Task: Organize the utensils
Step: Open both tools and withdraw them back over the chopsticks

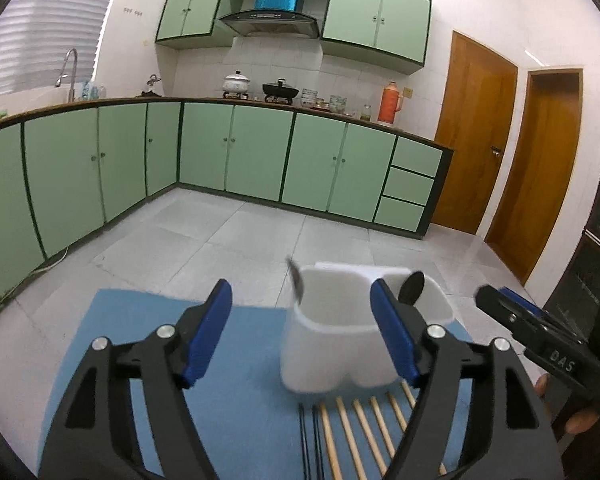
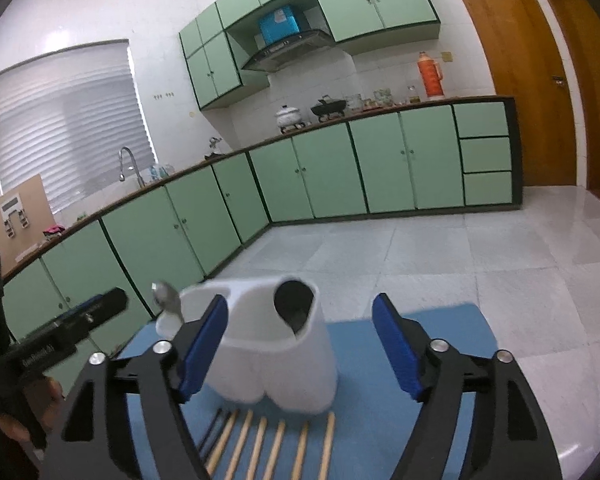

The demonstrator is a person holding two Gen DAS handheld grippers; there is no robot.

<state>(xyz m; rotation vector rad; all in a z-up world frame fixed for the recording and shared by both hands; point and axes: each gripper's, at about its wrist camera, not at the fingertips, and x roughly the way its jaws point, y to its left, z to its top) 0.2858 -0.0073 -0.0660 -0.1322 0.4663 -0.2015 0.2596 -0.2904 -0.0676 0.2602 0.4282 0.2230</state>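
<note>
A white utensil holder stands on a blue mat. A metal spoon sticks out of its left compartment and a black spoon out of its right one. Several wooden chopsticks and thin black chopsticks lie on the mat in front of the holder. My left gripper is open and empty, facing the holder. My right gripper is open and empty too, just right of the left one.
The mat lies on a pale surface above a grey tiled floor. Green base cabinets run along the far walls under a counter with pots and an orange thermos. Wooden doors stand at the right. A hand holds the right gripper.
</note>
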